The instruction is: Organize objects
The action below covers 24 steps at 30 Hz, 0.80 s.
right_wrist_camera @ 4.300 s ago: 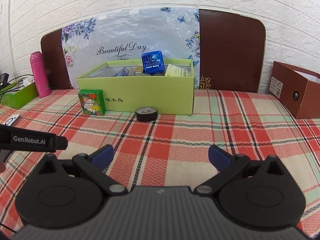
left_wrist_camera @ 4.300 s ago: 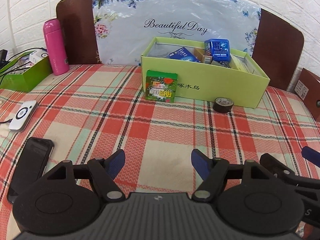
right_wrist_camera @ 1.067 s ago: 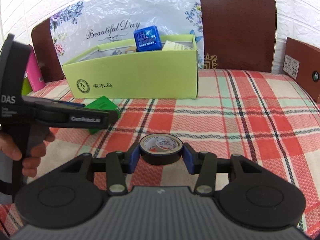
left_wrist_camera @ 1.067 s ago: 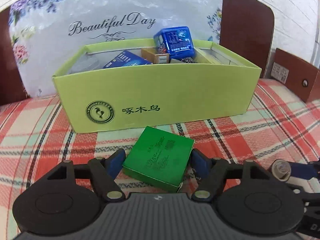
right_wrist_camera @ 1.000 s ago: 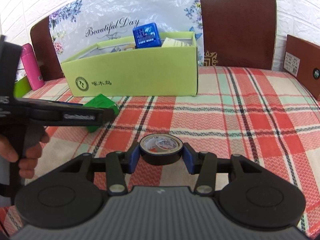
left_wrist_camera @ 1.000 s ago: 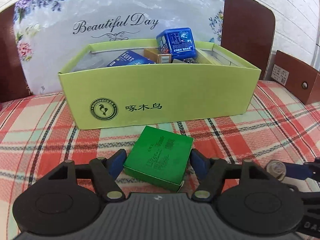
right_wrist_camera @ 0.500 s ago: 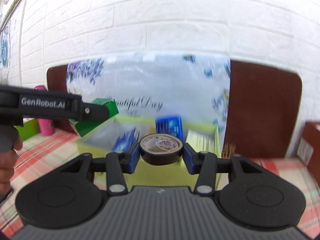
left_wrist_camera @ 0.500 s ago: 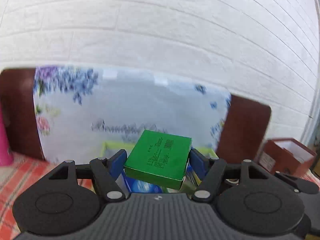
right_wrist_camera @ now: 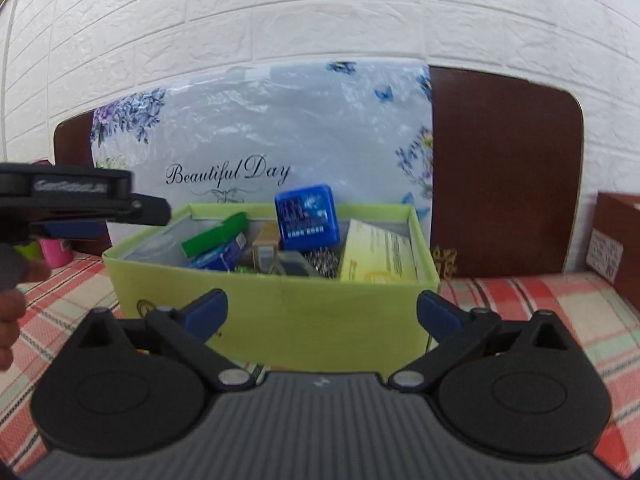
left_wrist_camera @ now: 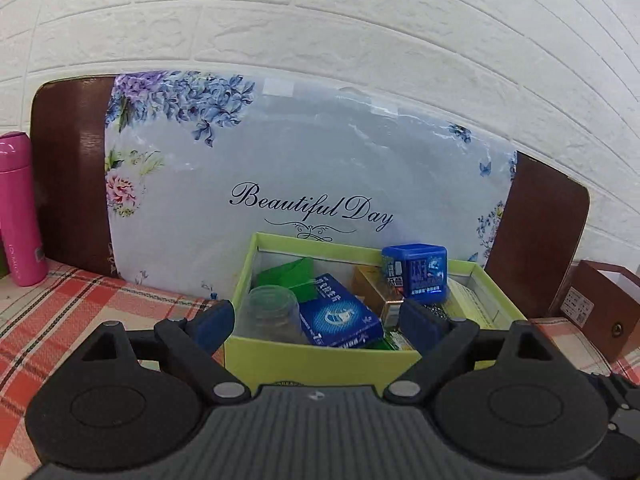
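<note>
Your worktop [left_wrist_camera: 60, 320], under a red plaid cloth, carries the lime-green storage box [left_wrist_camera: 320, 360] set against the floral "Beautiful Day" panel [left_wrist_camera: 280, 168]; in the right wrist view the same box [right_wrist_camera: 320, 312] fills the centre. Inside it you see a flat green packet [left_wrist_camera: 290, 274] leaning toward the back left corner, a blue carton [left_wrist_camera: 340, 316], a clear cup [left_wrist_camera: 272, 312] at the near left, a blue cube tin [left_wrist_camera: 416, 270] sitting highest, a yellow leaflet box [right_wrist_camera: 380, 252] at the right end, and a brown carton [right_wrist_camera: 266, 246] between them. The roll of tape cannot be picked out among these contents. Your left claw [left_wrist_camera: 320, 322] hovers over the near wall of the box with its jaws spread wide and nothing between them; your right claw [right_wrist_camera: 322, 312] stands in front of the box, equally wide and equally empty. Judged from this, the loose items look already stowed: no stray object shows on the visible cloth. A pink bottle [left_wrist_camera: 18, 208] at the far left and a brown box [left_wrist_camera: 600, 308] at the far right stand apart; whether these count as things to organize cannot be told. What seems left is to draw both claws clear of the box
</note>
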Each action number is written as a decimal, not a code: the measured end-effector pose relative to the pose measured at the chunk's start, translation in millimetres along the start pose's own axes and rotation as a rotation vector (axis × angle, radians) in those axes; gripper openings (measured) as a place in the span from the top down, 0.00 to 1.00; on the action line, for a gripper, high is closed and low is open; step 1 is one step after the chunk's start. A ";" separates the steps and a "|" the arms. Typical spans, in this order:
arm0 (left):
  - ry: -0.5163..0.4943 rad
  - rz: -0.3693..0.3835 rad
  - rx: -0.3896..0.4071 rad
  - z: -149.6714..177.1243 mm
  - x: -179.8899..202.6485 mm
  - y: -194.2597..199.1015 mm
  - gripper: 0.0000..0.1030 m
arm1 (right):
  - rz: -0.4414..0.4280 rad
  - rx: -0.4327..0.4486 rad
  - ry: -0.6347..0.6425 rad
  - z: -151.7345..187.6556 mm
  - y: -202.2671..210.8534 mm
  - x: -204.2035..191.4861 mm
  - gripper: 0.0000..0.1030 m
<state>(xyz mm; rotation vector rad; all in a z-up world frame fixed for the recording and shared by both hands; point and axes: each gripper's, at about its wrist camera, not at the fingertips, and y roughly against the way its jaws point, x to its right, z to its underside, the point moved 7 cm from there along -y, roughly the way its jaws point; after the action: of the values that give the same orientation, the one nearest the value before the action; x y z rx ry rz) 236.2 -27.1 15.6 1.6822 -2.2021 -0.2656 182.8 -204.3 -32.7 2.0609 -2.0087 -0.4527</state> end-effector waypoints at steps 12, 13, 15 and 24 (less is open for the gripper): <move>0.017 -0.162 -0.169 40.3 12.7 62.6 0.07 | 0.035 -0.152 -0.018 11.0 49.1 9.2 0.00; 0.013 -0.181 -0.184 45.3 14.1 67.6 0.07 | 0.037 -0.158 -0.017 12.1 56.4 9.7 0.00; -0.005 -0.205 -0.209 55.0 18.0 77.4 0.07 | 0.040 -0.179 -0.013 15.2 71.4 9.7 0.00; -0.113 -0.253 -0.248 75.3 35.5 112.2 0.07 | 0.034 -0.203 0.007 36.2 125.5 3.2 0.00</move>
<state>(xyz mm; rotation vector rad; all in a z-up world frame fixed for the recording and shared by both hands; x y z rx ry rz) 98.6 -35.2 -7.6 1.8385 -1.9319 -0.6852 52.9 -210.1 -19.8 1.9011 -1.9038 -0.6148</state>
